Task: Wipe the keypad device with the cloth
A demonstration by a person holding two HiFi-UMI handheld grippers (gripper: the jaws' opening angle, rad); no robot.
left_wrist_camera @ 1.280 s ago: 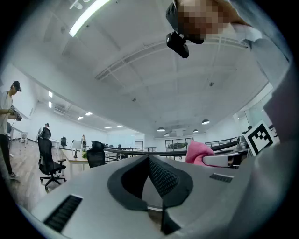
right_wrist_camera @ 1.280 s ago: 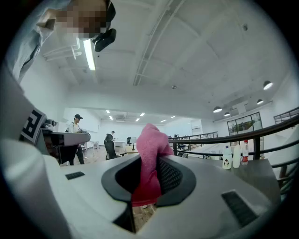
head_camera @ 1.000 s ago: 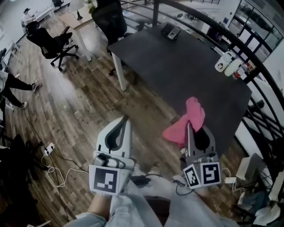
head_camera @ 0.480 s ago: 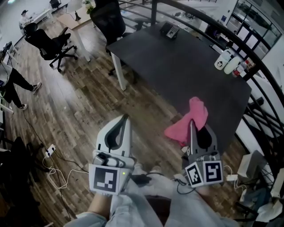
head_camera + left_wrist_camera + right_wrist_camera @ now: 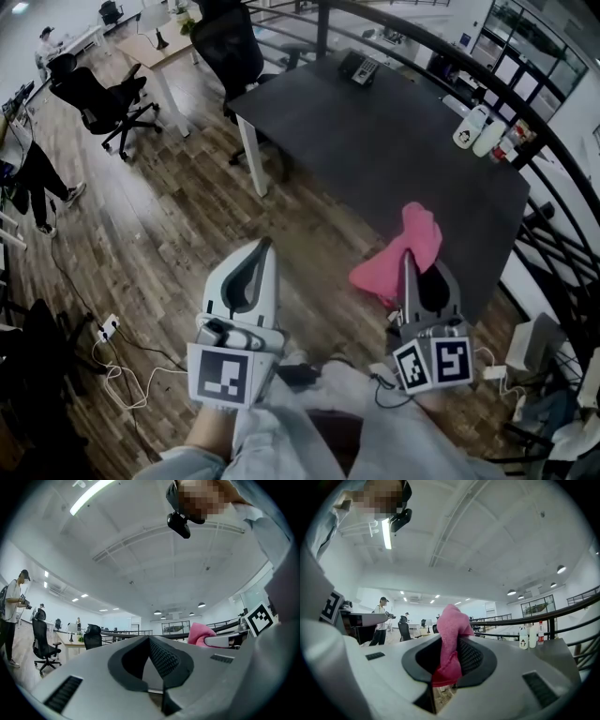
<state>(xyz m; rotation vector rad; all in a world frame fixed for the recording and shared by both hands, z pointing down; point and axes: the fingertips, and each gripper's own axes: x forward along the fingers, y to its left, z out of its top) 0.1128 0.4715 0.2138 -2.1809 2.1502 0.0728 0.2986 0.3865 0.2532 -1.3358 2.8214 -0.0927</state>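
Of the two grippers, the left gripper (image 5: 265,255) is closed on nothing, and the right gripper (image 5: 405,259) pinches the one pink cloth (image 5: 415,234). Wiping looks not yet begun: the single keypad device (image 5: 361,67) lies at the table's (image 5: 375,159) far end, well apart from both. Three bottles (image 5: 480,133) stand at its right edge.
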